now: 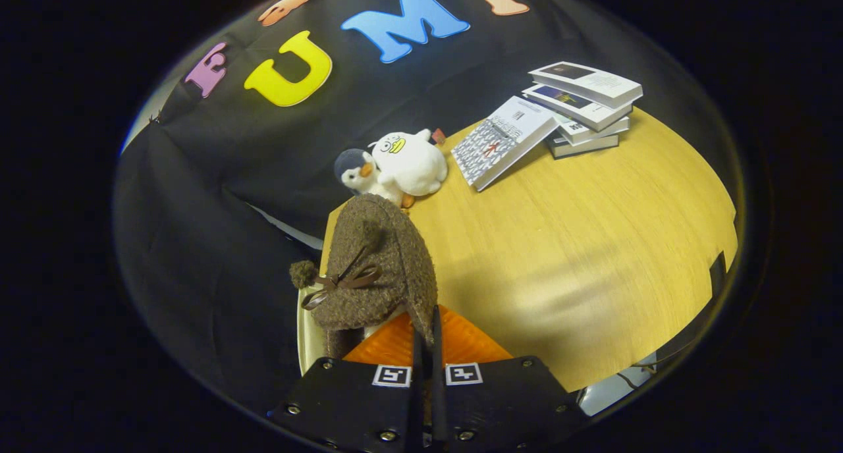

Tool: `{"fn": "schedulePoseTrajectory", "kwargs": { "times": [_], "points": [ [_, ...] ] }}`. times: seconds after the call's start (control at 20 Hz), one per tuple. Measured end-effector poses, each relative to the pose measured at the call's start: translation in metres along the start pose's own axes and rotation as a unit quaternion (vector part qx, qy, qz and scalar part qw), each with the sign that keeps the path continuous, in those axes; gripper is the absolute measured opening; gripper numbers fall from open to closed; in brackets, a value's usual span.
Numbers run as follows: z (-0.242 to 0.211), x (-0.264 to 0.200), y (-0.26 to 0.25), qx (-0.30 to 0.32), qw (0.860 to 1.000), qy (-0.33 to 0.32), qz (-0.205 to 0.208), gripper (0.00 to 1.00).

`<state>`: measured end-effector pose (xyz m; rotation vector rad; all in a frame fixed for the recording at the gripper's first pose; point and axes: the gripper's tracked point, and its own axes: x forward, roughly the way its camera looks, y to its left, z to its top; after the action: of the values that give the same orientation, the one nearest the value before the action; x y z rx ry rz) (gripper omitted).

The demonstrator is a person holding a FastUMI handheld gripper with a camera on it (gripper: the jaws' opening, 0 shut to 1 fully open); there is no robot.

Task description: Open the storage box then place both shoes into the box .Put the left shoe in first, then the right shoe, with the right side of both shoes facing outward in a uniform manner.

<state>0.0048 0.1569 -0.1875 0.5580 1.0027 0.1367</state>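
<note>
A brown fuzzy shoe (375,268) with a thin brown bow and a pompom hangs in front of me, over the left edge of the wooden table (560,255). My gripper (428,321) is shut on the shoe's collar edge, with both orange fingers (395,344) pressed together on the fabric. A cream strip (305,334) shows under the shoe's left side; it looks like the sole. The shoe's toe points away from me toward the plush toys.
Beyond the shoe, a white duck plush (408,163) and a small penguin plush (355,170) sit at the table's back edge. A stack of books (586,104) stands at the back right with one book (504,143) leaning on it.
</note>
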Motion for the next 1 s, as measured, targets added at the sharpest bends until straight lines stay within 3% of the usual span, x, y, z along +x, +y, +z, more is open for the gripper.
{"fn": "schedulePoseTrajectory", "kwargs": {
  "times": [0.35,0.6,0.65,0.7,0.75,0.85,0.95,1.0],
  "points": [
    [-0.039,0.04,0.069,-0.03,0.999,0.023,0.025,0.05],
    [-0.064,0.063,0.074,-0.051,0.998,0.04,0.002,0.05],
    [-0.064,0.062,0.071,-0.056,0.998,0.039,-0.006,0.09],
    [-0.061,0.061,0.072,-0.063,0.998,0.031,-0.005,0.14],
    [-0.058,0.058,0.072,-0.072,0.997,0.025,-0.01,0.33],
    [-0.043,0.049,0.072,-0.095,0.995,0.002,-0.011,0.44],
    [-0.029,0.039,0.074,-0.112,0.993,-0.022,-0.006,1.0],
    [-0.021,0.031,0.076,-0.121,0.992,-0.037,-0.002,0.98]
  ]
}}
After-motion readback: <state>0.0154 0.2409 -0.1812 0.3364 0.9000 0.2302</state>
